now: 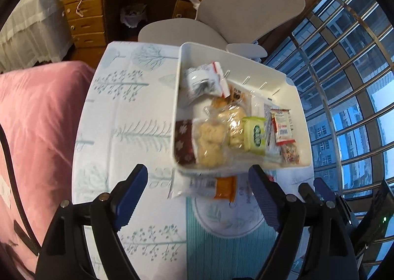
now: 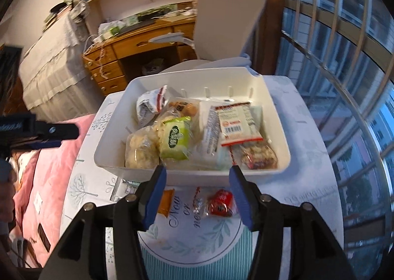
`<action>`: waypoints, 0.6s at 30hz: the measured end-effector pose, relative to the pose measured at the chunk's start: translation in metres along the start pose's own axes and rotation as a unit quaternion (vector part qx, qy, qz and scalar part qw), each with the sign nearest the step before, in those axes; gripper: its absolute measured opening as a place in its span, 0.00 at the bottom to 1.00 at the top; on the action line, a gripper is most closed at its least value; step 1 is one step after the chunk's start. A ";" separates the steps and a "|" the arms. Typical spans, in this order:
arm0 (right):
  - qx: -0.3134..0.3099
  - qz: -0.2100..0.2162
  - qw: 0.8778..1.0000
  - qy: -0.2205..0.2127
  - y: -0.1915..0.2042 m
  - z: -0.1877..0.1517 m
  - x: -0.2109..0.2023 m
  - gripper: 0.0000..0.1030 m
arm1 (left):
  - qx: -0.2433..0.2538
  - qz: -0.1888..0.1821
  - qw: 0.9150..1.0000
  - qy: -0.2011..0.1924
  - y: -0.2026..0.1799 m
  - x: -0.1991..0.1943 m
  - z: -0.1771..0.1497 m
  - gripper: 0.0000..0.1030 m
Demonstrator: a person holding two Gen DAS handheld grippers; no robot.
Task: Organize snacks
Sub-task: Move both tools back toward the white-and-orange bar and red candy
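both the left gripper (image 1: 198,182) and right gripper (image 2: 197,185) hang with jaws apart, nothing between them, above a white bin (image 2: 283,156) of snacks at the table's (image 2: 307,181) far edge; a red candy (image 2: 220,202) lies just before the bin.

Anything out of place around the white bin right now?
Yes. Three snacks lie outside the white plastic bin, on the table by its near wall: a white-and-orange packet, a clear-wrapped candy and a red wrapped snack. Both grippers are open and empty.
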State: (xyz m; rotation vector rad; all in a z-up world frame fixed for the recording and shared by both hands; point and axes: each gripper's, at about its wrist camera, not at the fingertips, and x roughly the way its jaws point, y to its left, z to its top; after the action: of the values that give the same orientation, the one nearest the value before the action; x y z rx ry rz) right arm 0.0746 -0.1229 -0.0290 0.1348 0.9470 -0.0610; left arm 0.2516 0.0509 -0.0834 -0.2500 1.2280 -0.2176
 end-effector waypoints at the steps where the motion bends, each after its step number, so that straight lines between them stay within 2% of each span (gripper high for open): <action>1: 0.007 -0.003 1.000 0.002 0.000 -0.002 -0.001 0.55 | -0.001 -0.004 1.000 0.004 0.004 -0.001 -0.004 0.82; 3: 0.029 -0.010 1.000 0.006 0.000 -0.010 -0.004 0.57 | -0.005 -0.014 1.000 0.016 0.015 -0.001 -0.012 0.82; 7: 0.067 -0.025 0.997 0.008 -0.002 -0.029 -0.012 0.64 | -0.013 -0.008 0.999 0.036 0.034 0.001 -0.028 0.82; 10: 0.081 -0.032 0.996 0.015 -0.001 -0.040 -0.014 0.65 | -0.027 -0.010 0.998 0.049 0.044 0.003 -0.040 0.82; 18: 0.116 -0.034 0.991 0.062 -0.015 -0.062 -0.005 0.66 | -0.112 -0.001 0.992 0.064 0.057 0.012 -0.072 0.82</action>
State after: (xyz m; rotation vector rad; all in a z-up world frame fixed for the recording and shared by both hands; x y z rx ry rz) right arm 0.0202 -0.1287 -0.0625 0.3236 1.0665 -0.2279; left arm 0.1892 0.0970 -0.1342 -0.4385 1.3799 -0.0984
